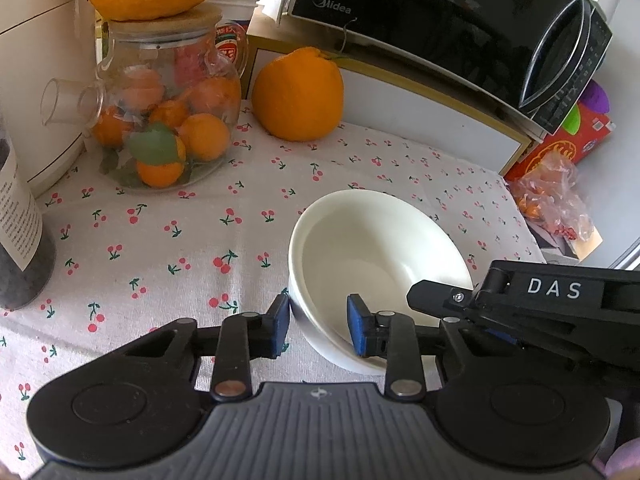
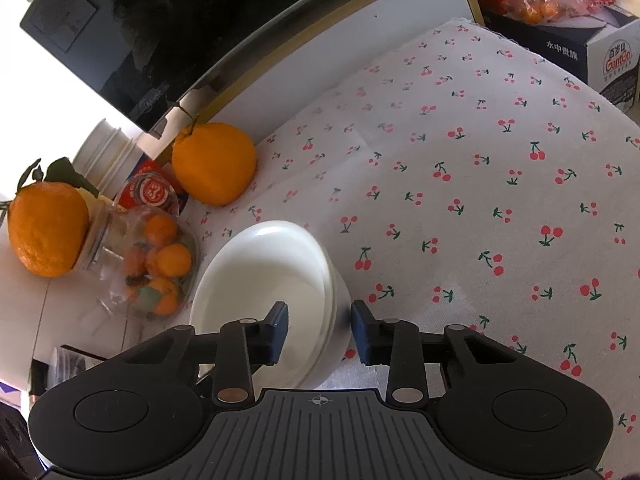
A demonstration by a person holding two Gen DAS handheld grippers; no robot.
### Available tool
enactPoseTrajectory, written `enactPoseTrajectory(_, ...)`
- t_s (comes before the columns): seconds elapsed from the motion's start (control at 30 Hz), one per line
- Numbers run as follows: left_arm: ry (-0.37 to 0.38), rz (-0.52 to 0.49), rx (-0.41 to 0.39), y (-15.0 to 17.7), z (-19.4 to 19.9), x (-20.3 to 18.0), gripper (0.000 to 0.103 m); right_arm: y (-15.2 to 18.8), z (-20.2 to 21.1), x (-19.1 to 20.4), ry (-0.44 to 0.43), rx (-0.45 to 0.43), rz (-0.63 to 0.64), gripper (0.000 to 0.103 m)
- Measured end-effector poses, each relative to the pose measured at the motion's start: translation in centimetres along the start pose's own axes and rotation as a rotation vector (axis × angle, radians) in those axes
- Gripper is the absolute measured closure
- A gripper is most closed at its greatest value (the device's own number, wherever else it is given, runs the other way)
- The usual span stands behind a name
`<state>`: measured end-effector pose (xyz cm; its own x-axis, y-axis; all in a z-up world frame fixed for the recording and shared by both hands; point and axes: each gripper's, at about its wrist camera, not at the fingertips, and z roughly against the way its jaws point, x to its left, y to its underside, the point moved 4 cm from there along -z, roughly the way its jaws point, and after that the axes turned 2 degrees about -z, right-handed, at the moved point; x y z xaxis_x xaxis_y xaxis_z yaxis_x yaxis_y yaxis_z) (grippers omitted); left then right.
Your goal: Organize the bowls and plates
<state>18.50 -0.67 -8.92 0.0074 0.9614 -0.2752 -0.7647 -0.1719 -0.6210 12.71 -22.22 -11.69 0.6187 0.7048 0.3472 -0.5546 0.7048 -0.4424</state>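
A white bowl (image 1: 376,256) sits on the cherry-print tablecloth; the right wrist view shows it as a stack of nested white bowls (image 2: 264,280). My left gripper (image 1: 318,326) is open, its jaws straddling the bowl's near rim, one pad outside and one inside. My right gripper (image 2: 320,332) is open too, straddling the stack's right wall, left pad inside and right pad outside. The right gripper's black body marked DAS (image 1: 552,292) shows at the right in the left wrist view.
A glass jar of small oranges (image 1: 168,120) with a big orange on its lid stands at back left. Another large orange (image 1: 298,94) lies by a white cabinet under a black microwave (image 1: 452,20). A dark bottle (image 1: 20,232) is far left. Boxes (image 2: 600,52) stand far right.
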Motion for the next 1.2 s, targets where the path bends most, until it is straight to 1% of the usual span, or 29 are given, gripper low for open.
enactPoseTrajectory(0.17, 0.0, 0.0, 0.003, 0.0, -0.1, 0.1, 0.075, -0.1, 0.0, -0.2, 0.003, -0.001, -0.002, 0.074)
enactPoseTrajectory(0.33, 0.0, 0.0, 0.005, -0.1, 0.0, 0.2, 0.075, 0.0, 0.1, 0.0, 0.004, -0.003, 0.007, 0.074)
enactPoseTrajectory(0.6, 0.001, 0.037, 0.004, -0.4, 0.6, 0.9, 0.075, 0.1, 1.0, 1.2, -0.001, -0.021, 0.062, 0.074)
enactPoseTrajectory(0.8, 0.022, 0.061, 0.0, -0.6, 2.2, 1.0, 0.075, -0.1, 2.4, 2.2, -0.024, -0.034, 0.093, 0.074)
enactPoseTrajectory(1.03, 0.049, 0.037, -0.02, -0.7, 4.9, 0.5, 0.075, 0.1, 4.5, 2.7, -0.042, -0.031, 0.117, 0.074)
enactPoseTrajectory(1.2, 0.06, 0.013, -0.021, -0.2, 6.6, 0.2, 0.075, 0.7, 6.1, 2.9, -0.038, -0.018, 0.14, 0.074)
